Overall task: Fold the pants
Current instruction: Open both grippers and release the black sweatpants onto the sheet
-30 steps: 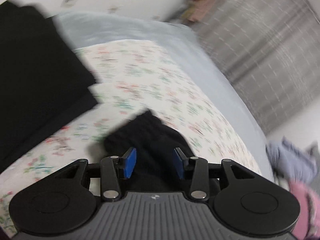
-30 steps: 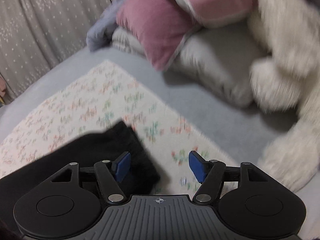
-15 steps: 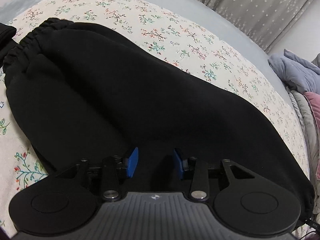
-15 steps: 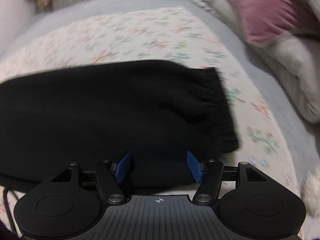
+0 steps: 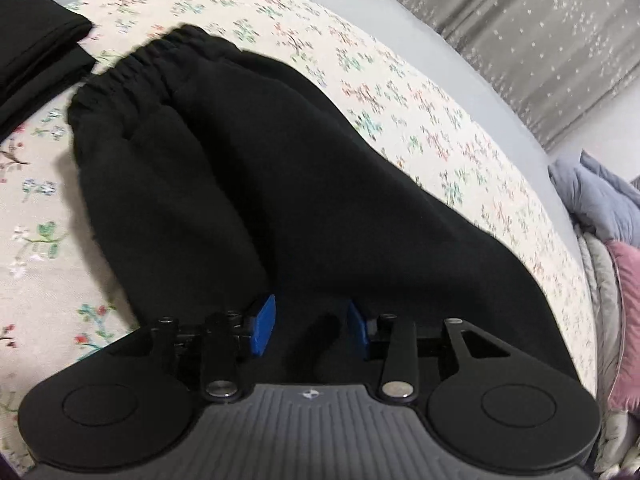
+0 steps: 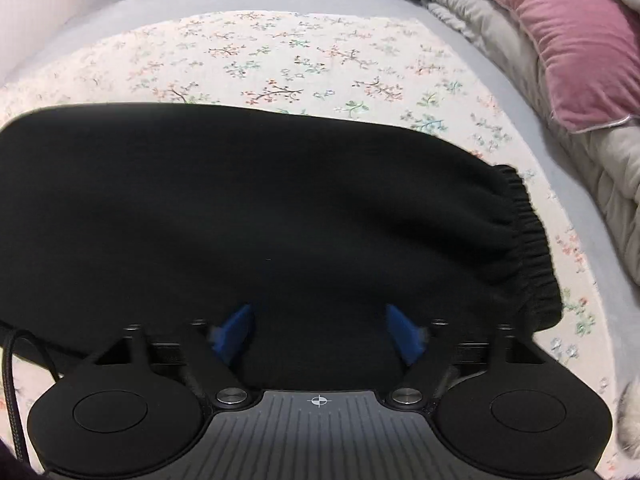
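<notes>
Black fleece pants [image 6: 280, 220] lie on the floral bedspread [image 6: 280, 60] under both tongs; left tongs [image 5: 310, 326] pinch a fold, right tongs [image 6: 318, 334], just widening, stand empty, so a one-sided lift may skew the fold.

On our left gripper [image 5: 311, 322] we see a grey ribbed housing with a small white emblem at its top centre, flanked by two round black discs. Two black link arms pivot on silver screws and carry bright blue pads [image 5: 263, 323] at their tips. Our right gripper [image 6: 319, 333] has the same build: ribbed grey body, a white crosshair mark at twelve o'clock on the housing, black discs at nine and three o'clock, silver screws, blue pads [image 6: 234, 332]. A black braided cable [image 6: 12, 384] runs along its nine o'clock edge.
</notes>
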Action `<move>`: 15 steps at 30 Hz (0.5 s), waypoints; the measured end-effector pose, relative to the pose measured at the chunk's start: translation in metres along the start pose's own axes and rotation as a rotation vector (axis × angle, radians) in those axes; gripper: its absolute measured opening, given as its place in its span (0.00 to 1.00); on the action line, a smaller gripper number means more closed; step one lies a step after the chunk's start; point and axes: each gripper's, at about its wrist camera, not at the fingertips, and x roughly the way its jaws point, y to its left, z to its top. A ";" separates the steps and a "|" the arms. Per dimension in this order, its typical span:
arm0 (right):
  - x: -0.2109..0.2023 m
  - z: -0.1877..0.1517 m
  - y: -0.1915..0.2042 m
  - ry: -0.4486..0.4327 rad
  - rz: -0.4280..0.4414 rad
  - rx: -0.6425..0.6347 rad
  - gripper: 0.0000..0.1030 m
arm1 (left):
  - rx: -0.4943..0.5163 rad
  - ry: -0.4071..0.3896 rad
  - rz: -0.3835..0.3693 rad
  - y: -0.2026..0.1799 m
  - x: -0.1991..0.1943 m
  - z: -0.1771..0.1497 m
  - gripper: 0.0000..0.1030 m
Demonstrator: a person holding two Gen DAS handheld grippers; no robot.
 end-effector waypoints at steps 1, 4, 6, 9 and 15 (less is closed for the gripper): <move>-0.002 -0.001 -0.006 -0.001 -0.002 0.033 0.80 | -0.010 -0.011 -0.004 0.003 -0.005 0.001 0.34; -0.020 0.001 -0.012 -0.082 -0.002 0.072 0.80 | 0.029 -0.062 -0.019 -0.002 -0.020 -0.008 0.38; -0.029 0.012 -0.007 -0.152 0.100 0.096 0.80 | 0.070 -0.051 -0.022 -0.008 -0.016 -0.011 0.39; -0.024 0.039 0.015 -0.193 0.178 0.091 0.80 | 0.107 -0.010 -0.042 -0.023 -0.005 -0.019 0.39; 0.029 0.080 0.078 -0.087 0.289 -0.067 0.79 | 0.263 0.016 0.008 -0.044 0.019 -0.030 0.43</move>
